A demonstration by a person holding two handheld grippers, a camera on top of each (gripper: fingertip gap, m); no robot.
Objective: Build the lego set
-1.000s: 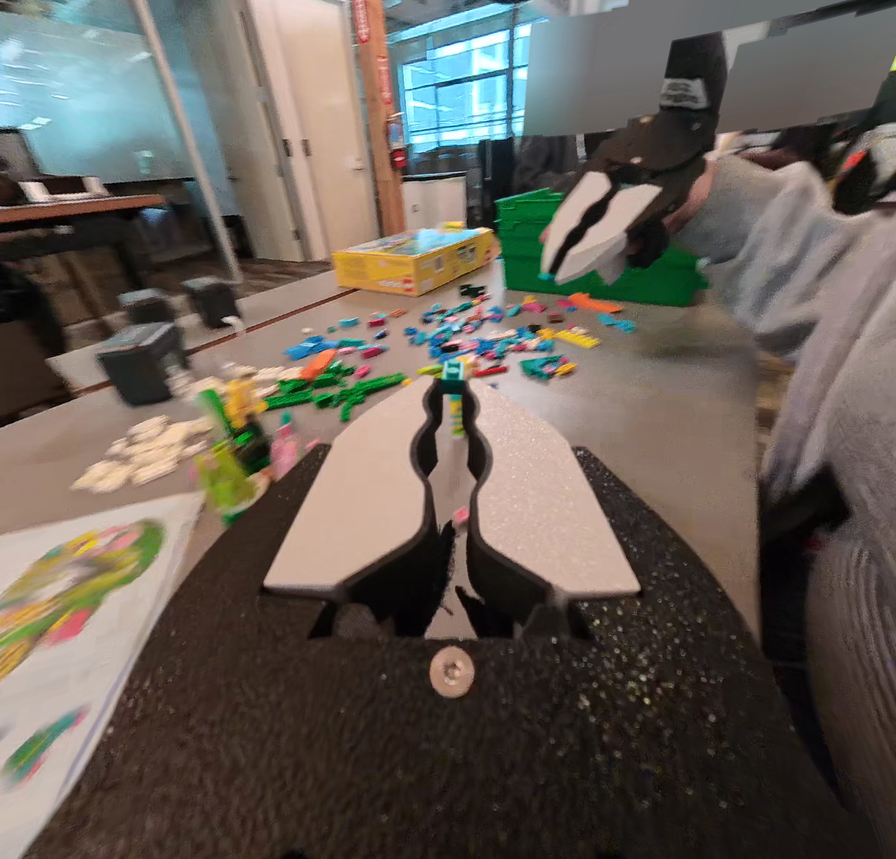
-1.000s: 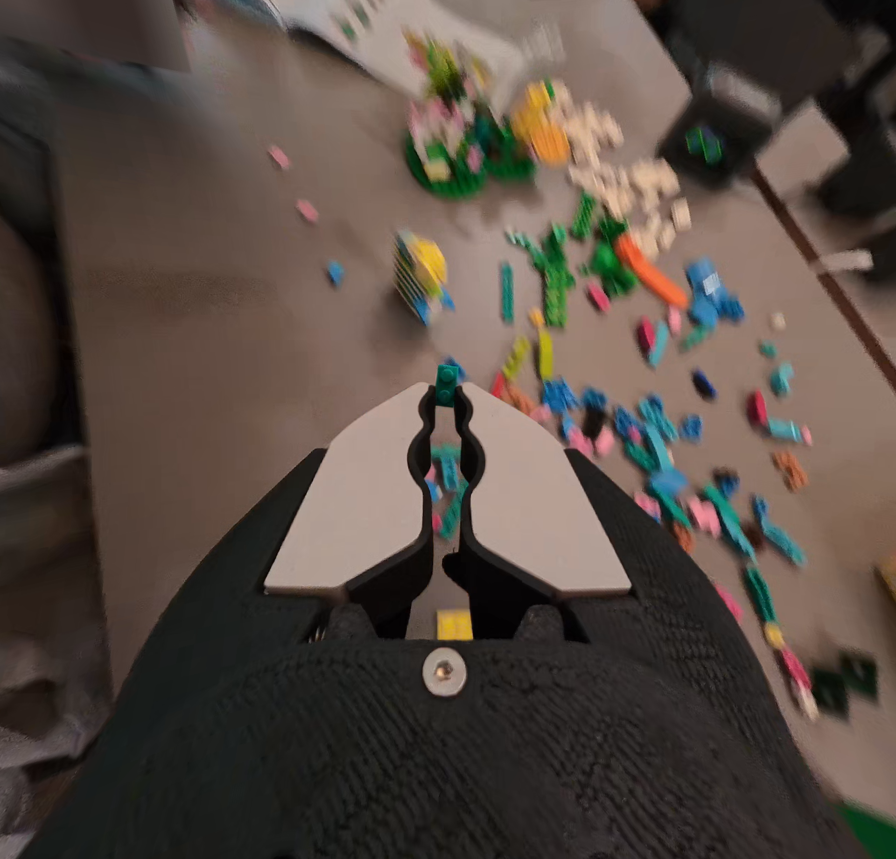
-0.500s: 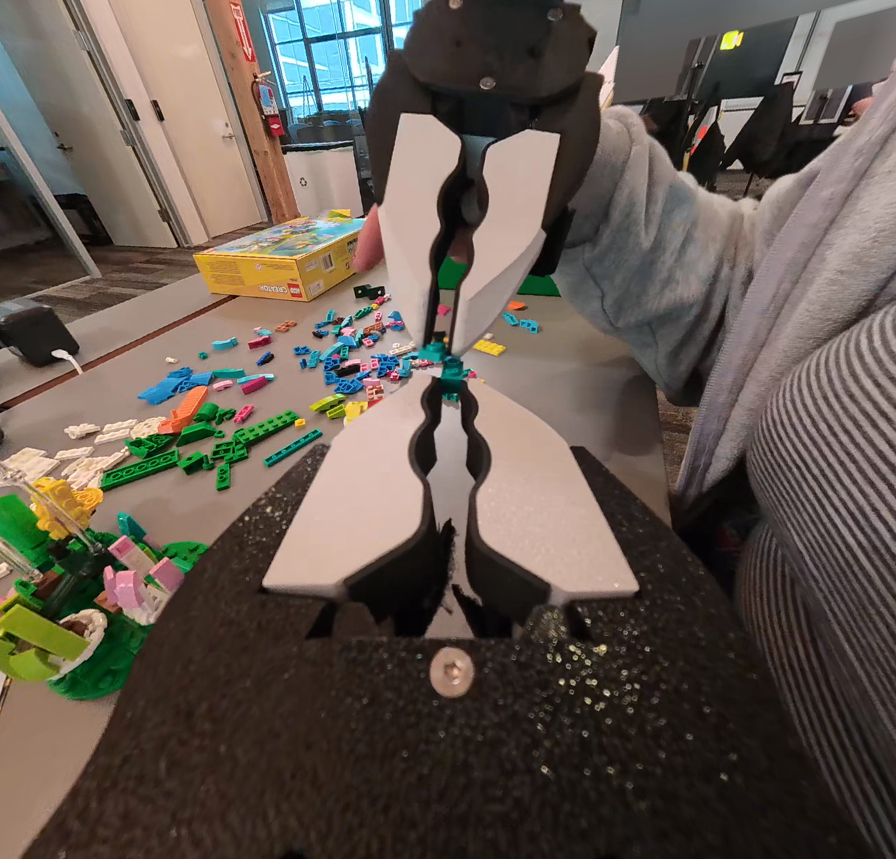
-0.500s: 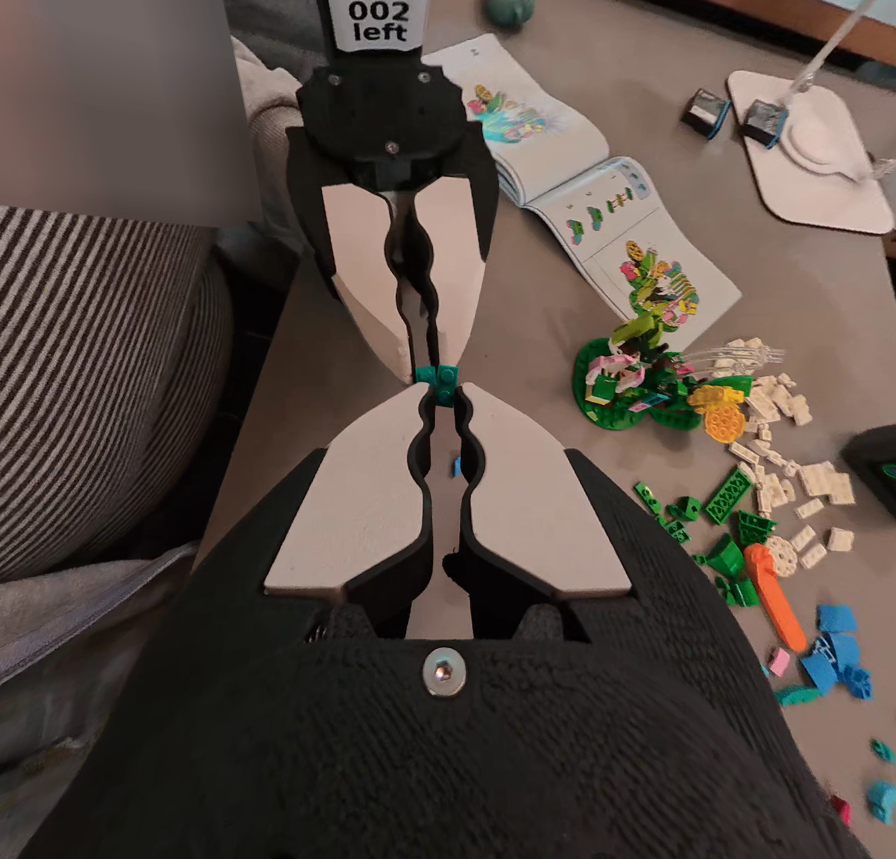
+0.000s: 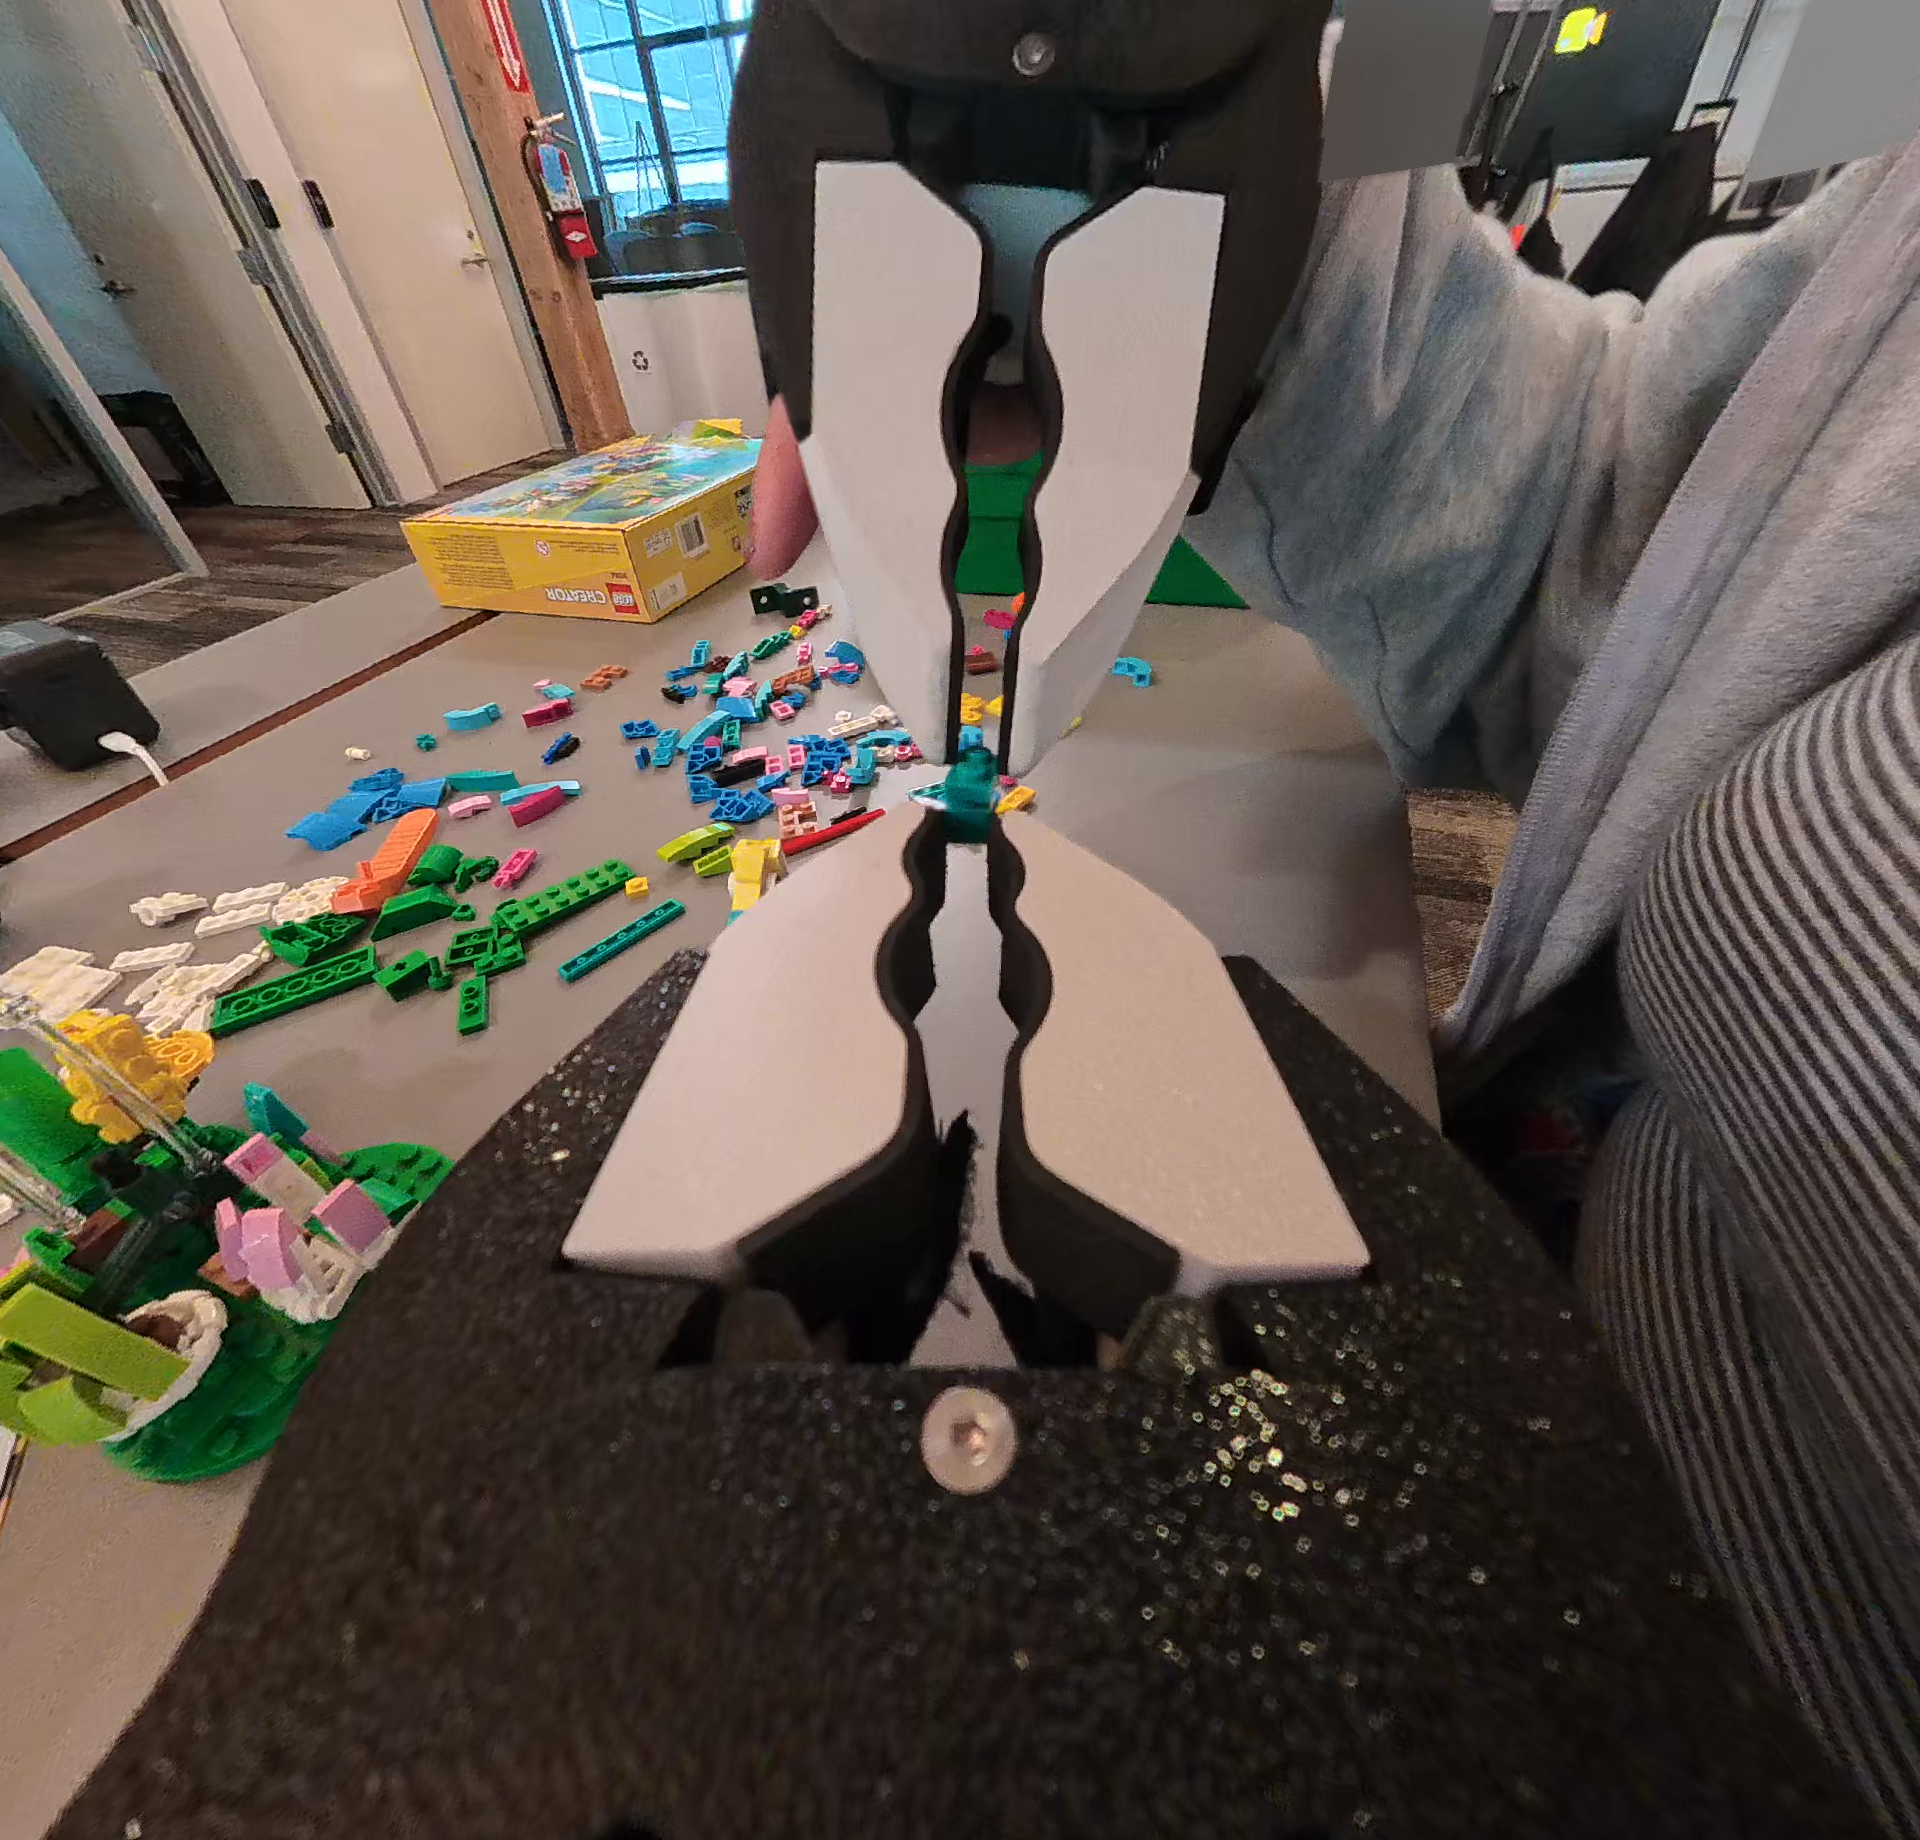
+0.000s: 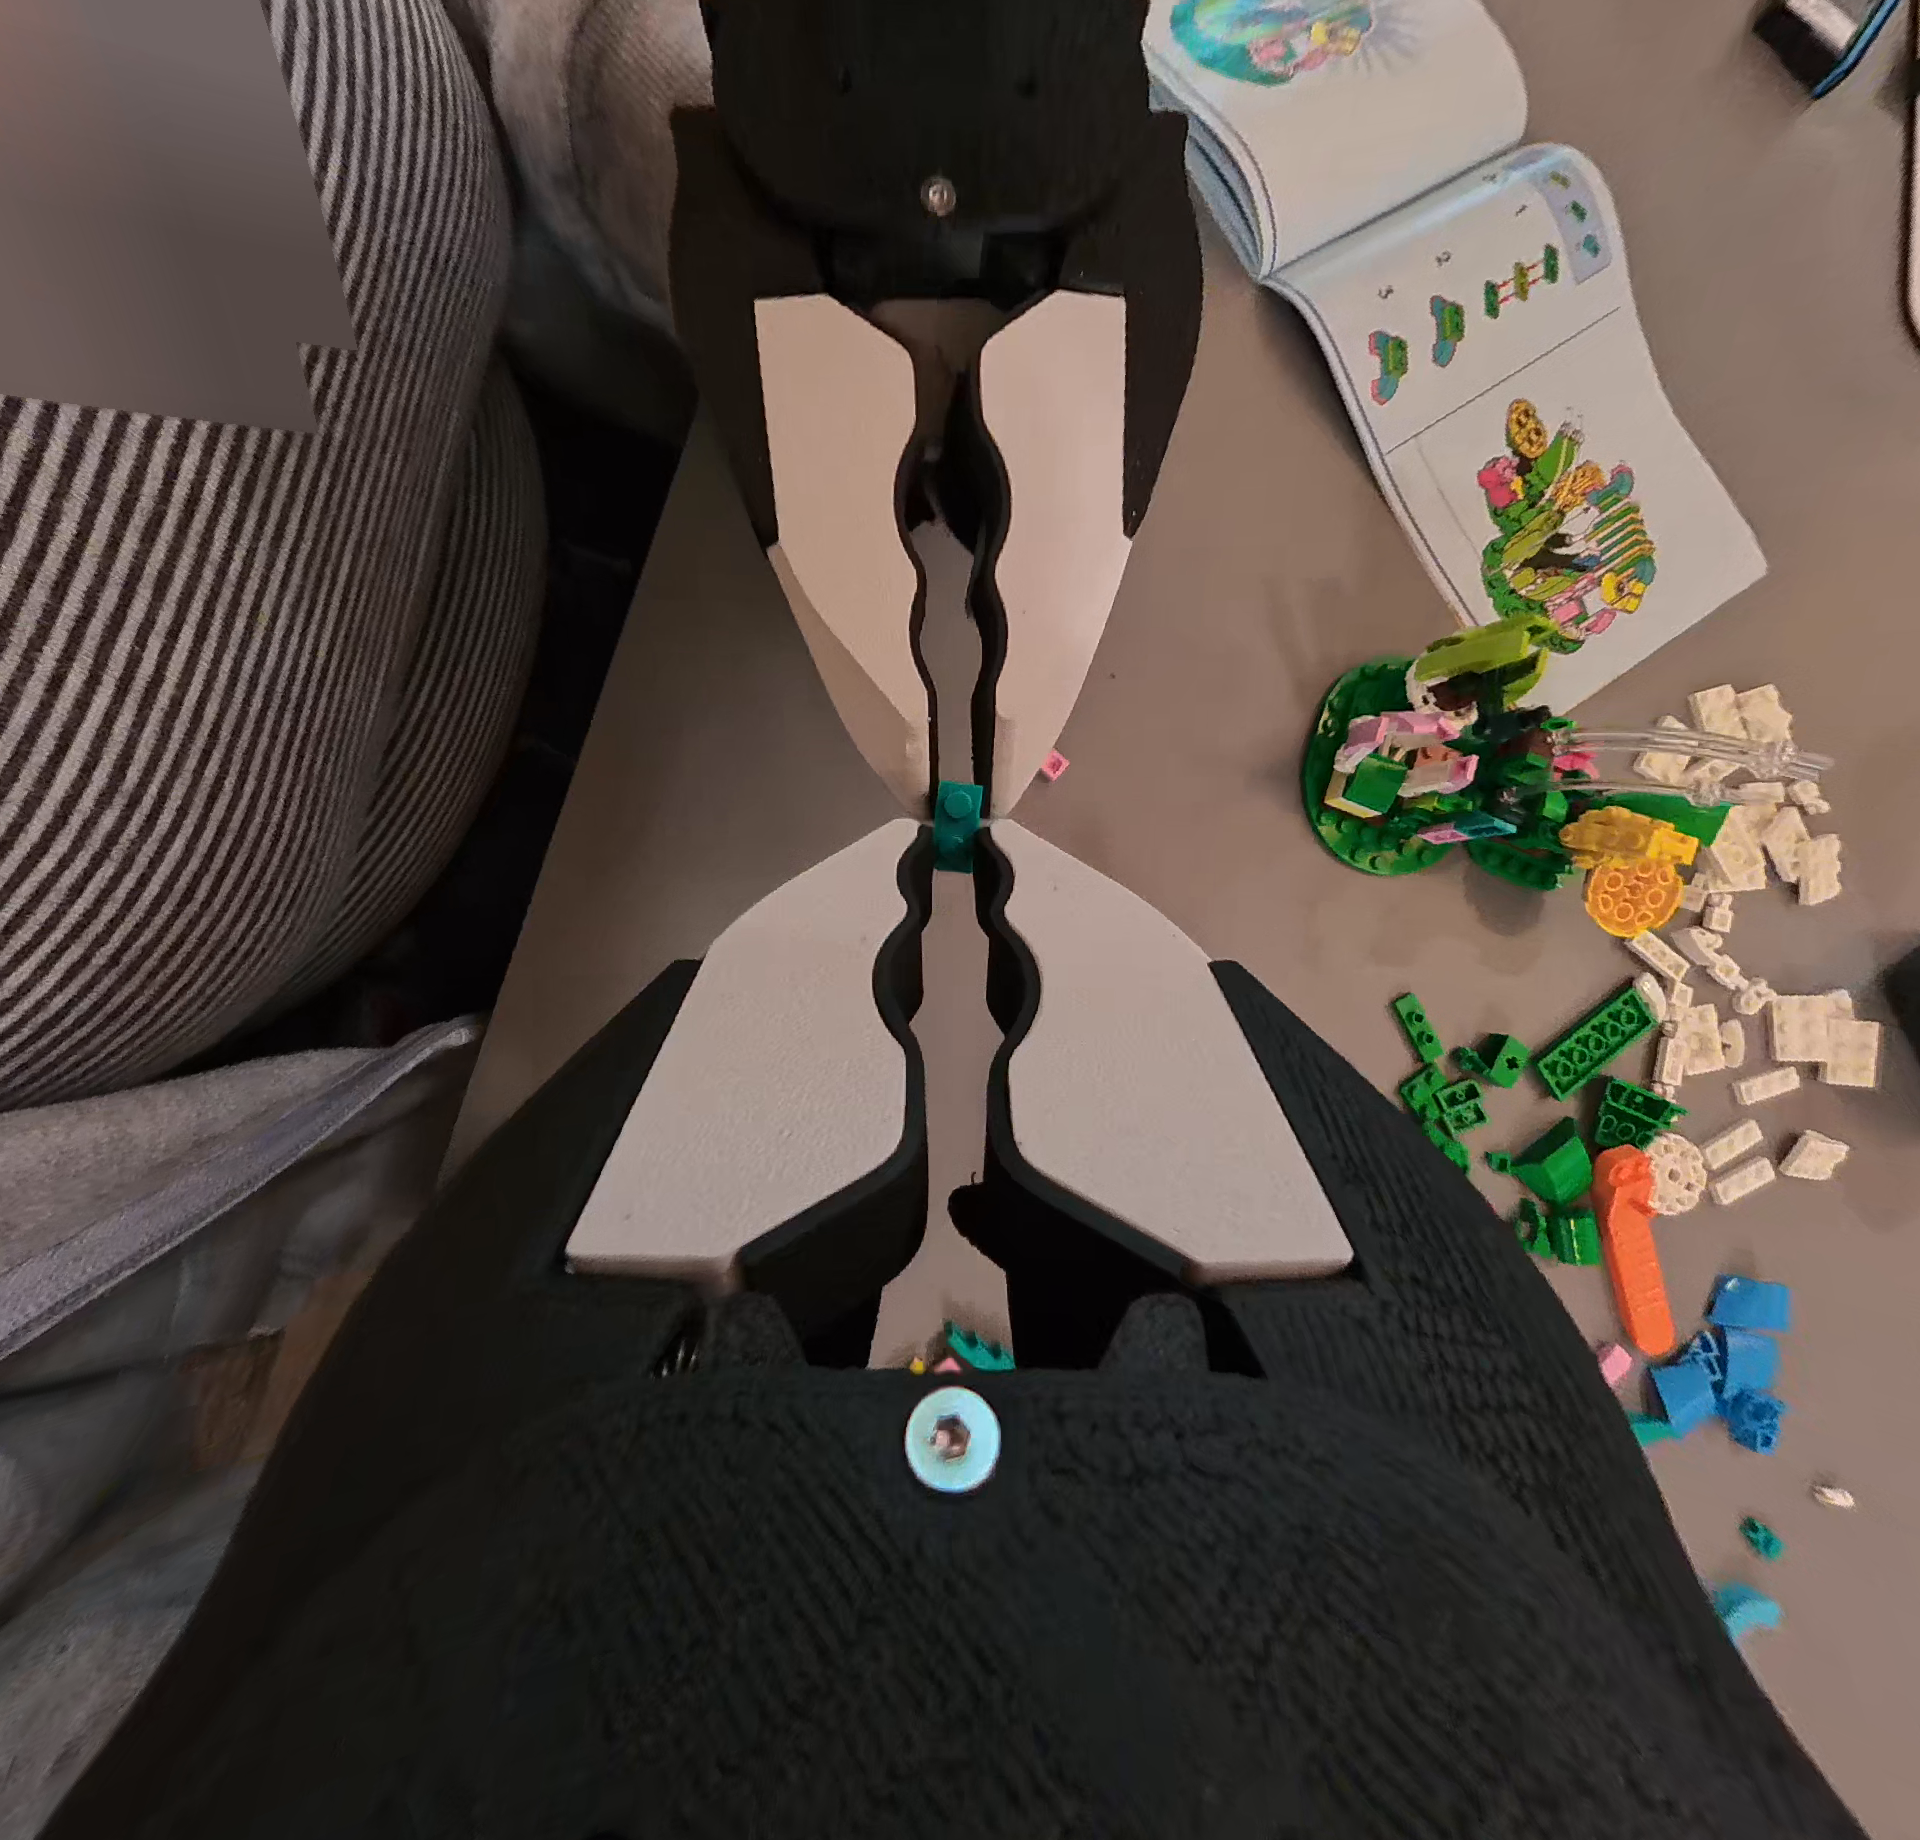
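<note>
My left gripper (image 5: 966,829) is shut on a small teal lego piece (image 5: 968,798). My right gripper (image 6: 954,845) is shut on a teal piece (image 6: 956,816) too. The two grippers face each other tip to tip above the grey table's near edge, and the teal pieces meet between the tips. I cannot tell where one piece ends and the other begins. In the left wrist view the right gripper (image 5: 977,746) comes down from the top. In the right wrist view the left gripper (image 6: 958,793) does the same. The partly built green model (image 6: 1455,782) stands to the right.
An open instruction booklet (image 6: 1507,336) lies beyond the model (image 5: 156,1302). Loose green, white, blue and pink bricks (image 5: 727,741) are spread over the table (image 5: 1195,855). A yellow box (image 5: 592,543) and a green bin (image 5: 1184,575) stand at the back. A person's striped torso (image 6: 208,647) and sleeve are close by. My two grippers' fingertips are within a few centimetres of each other.
The two grippers swung toward each other from apart and now meet tip to tip. Their teal pieces have come together and the grippers have drawn closer.
</note>
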